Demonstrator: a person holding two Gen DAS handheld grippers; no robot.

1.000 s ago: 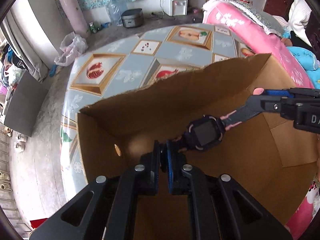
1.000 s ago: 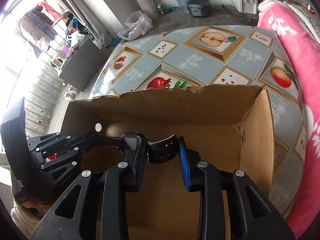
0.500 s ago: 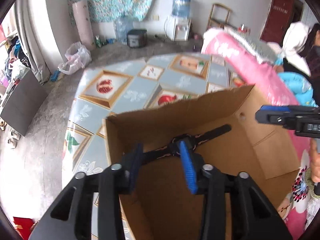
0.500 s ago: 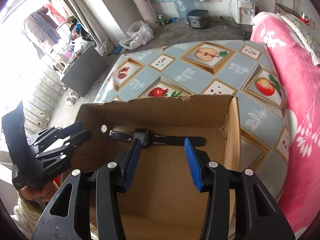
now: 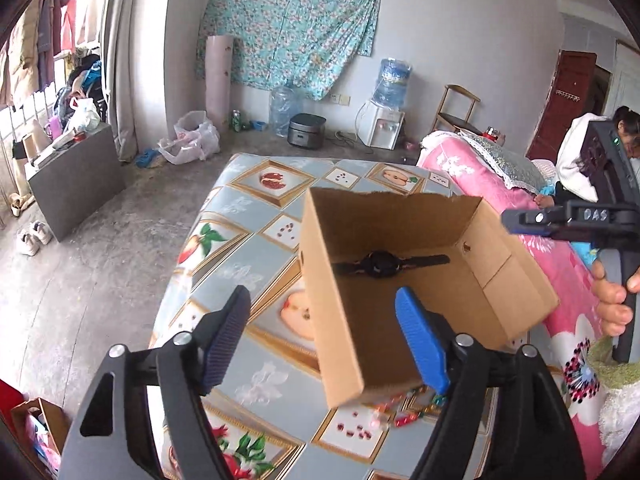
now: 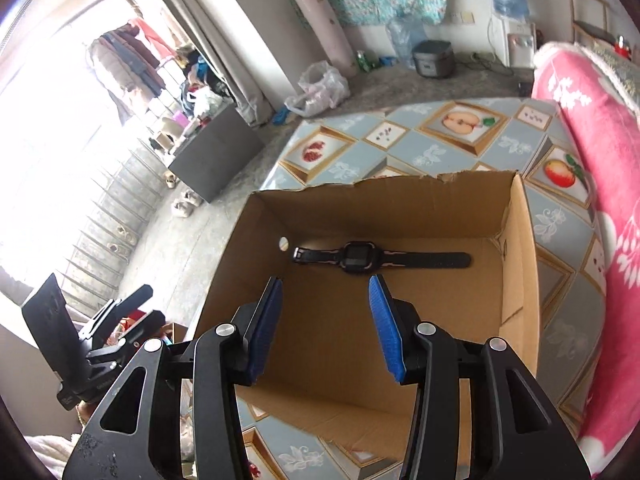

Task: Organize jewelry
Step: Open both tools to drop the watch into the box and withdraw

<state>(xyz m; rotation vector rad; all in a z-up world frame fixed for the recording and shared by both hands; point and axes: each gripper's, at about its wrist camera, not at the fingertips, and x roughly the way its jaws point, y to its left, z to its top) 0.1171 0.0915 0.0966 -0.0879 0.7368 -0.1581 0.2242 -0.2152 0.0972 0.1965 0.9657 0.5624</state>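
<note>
A black watch with pink trim [image 5: 384, 265] [image 6: 360, 258] lies flat on the floor of an open cardboard box [image 5: 344, 312] [image 6: 516, 240], strap stretched out. My left gripper [image 5: 324, 334] hangs above the box's near left corner; its jaws are opening and hold nothing. Over the box's near side, my right gripper [image 6: 326, 316] stands open and empty, well short of the watch. Small coloured jewelry pieces [image 5: 404, 412] lie on the table below the box's near corner. The right gripper [image 5: 516, 220] also shows at the left wrist view's right edge.
The box sits on a table with a fruit-pattern cloth [image 5: 240, 240] [image 6: 440, 148]. A pink blanket [image 5: 472, 172] [image 6: 592, 128] lies along the right. A person in white [image 5: 576, 160] sits at the far right. Grey floor, a grey cabinet [image 5: 76, 184] and shoes are to the left.
Both grippers let go of the watch and drew back and up out of the box. The watch now lies on the box floor. The left jaws have spread wide.
</note>
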